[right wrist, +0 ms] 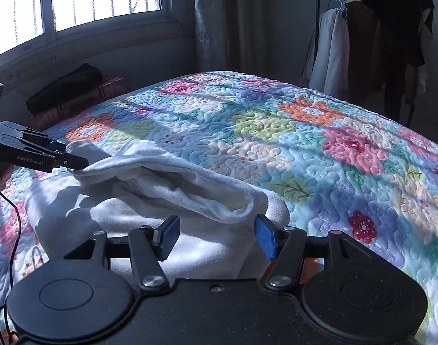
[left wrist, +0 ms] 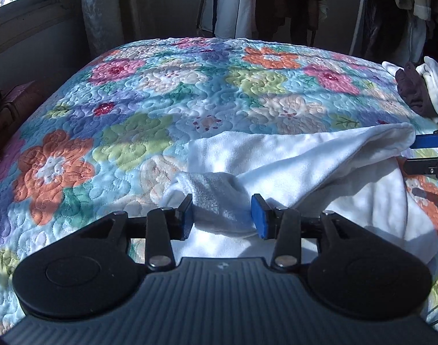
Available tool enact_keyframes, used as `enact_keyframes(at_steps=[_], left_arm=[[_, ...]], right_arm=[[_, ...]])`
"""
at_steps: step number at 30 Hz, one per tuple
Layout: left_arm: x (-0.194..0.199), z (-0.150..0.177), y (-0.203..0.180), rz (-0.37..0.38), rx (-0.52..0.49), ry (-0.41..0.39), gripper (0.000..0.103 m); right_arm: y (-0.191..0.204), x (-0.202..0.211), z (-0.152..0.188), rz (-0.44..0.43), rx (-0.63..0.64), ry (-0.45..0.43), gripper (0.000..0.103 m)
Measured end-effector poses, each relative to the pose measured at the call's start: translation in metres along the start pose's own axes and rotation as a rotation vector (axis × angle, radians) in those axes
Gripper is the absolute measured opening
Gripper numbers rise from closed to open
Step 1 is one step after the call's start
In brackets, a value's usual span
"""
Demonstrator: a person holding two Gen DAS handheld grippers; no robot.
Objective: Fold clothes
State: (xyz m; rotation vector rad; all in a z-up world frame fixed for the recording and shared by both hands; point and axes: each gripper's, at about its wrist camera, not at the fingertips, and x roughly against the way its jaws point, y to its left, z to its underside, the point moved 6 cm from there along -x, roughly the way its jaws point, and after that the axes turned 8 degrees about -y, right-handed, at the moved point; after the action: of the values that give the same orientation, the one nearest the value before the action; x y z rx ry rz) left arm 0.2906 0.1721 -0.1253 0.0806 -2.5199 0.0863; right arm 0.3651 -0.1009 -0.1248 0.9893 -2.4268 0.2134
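Observation:
A white fleecy garment (left wrist: 305,161) lies on the flowered quilt (left wrist: 161,86), with its far part folded back over the near part. In the left wrist view, my left gripper (left wrist: 223,215) has its blue pads apart, and a bunched corner of the garment sits loosely in the gap. The right wrist view shows that gripper (right wrist: 82,163) at the fold's left end. My right gripper (right wrist: 217,237) stands open just short of the fold's right end (right wrist: 247,201), touching nothing. Its fingertips (left wrist: 414,155) show at the right edge of the left wrist view.
A heap of white and dark clothes (left wrist: 426,86) lies on the quilt's right side. A clothes rack (right wrist: 377,43) stands behind the bed. A dark bag on a brown box (right wrist: 66,86) sits under the window. A black cable (right wrist: 14,230) hangs from the left gripper.

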Motion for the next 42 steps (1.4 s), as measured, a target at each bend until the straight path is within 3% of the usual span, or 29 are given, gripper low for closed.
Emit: enact_keyframes(at_steps=[5,8,13,16,18,19,20,21,23,27,31,34,37,42], left_arm=[[-0.002,-0.006,0.005,0.009,0.058,-0.034,0.044],[0.001,-0.019,0.017,-0.016,0.099,-0.08,0.044],[0.016,-0.034,0.038,-0.082,0.171,-0.198,0.049],[0.016,-0.033,0.053,-0.079,0.292,-0.2,0.05],[0.017,-0.03,0.054,-0.071,0.289,-0.206,0.05],[0.018,-0.028,0.053,-0.068,0.273,-0.207,0.05],[0.019,-0.026,0.051,-0.068,0.258,-0.205,0.05],[0.019,-0.025,0.05,-0.062,0.249,-0.198,0.05],[0.02,-0.02,0.047,-0.054,0.241,-0.177,0.05],[0.015,-0.011,0.037,-0.05,0.168,-0.134,0.05],[-0.001,-0.004,0.024,-0.056,0.088,-0.059,0.051],[-0.017,-0.001,0.018,-0.061,0.069,-0.021,0.052],[-0.039,-0.008,0.009,-0.116,-0.056,0.011,0.061],[-0.065,-0.019,0.002,-0.132,-0.129,0.043,0.067]], right_arm=[[-0.014,-0.031,0.009,0.069,-0.01,0.034,0.065],[-0.026,-0.047,0.011,0.076,-0.13,0.093,0.065],[-0.019,-0.047,0.0,0.043,-0.173,0.018,0.065],[-0.015,-0.055,-0.002,0.046,-0.123,0.016,0.065],[-0.018,-0.058,-0.002,0.047,-0.15,0.0,0.065],[-0.02,-0.061,-0.003,0.041,-0.166,-0.011,0.061],[-0.022,-0.063,-0.005,0.032,-0.177,-0.016,0.039],[-0.023,-0.066,-0.007,0.035,-0.18,-0.005,0.026],[-0.03,-0.07,-0.013,0.061,-0.229,0.01,0.02],[-0.036,-0.072,-0.013,0.119,-0.33,0.036,0.02],[-0.039,-0.064,-0.008,0.148,-0.369,0.015,0.037],[-0.047,-0.055,-0.001,0.118,-0.439,0.003,0.046],[-0.054,-0.062,0.006,0.042,-0.506,-0.005,0.056],[-0.057,-0.087,0.014,0.03,-0.488,0.021,0.058]])
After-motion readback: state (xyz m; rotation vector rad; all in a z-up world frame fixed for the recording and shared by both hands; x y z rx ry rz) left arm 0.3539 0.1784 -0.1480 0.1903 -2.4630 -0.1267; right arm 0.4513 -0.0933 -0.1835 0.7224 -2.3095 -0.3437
